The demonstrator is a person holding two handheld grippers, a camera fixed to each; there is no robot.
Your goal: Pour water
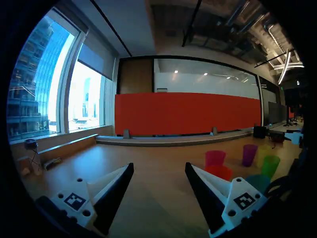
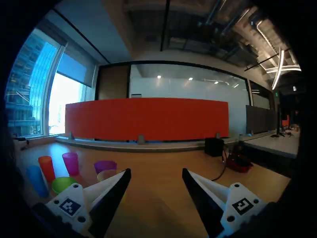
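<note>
Several coloured plastic cups stand on the wooden table. In the left gripper view a pink cup [image 1: 215,157], a purple cup [image 1: 249,154], a green cup [image 1: 270,165], an orange cup [image 1: 218,171] and a teal cup [image 1: 258,182] sit to the right, beyond the right finger. My left gripper [image 1: 159,177] is open with nothing between its fingers. In the right gripper view an orange cup [image 2: 47,168], a magenta cup [image 2: 71,163], a blue cup [image 2: 36,180], a green cup [image 2: 63,184] and a purple cup [image 2: 105,166] stand at the left. My right gripper [image 2: 156,182] is open, with nothing held.
A long red partition [image 1: 186,113] stands along the table's far edge. Big windows [image 1: 39,95] run along the left. A black box [image 2: 214,146] with a cable and a red object [image 2: 239,162] lie to the right. A small stand [image 1: 31,148] sits by the window sill.
</note>
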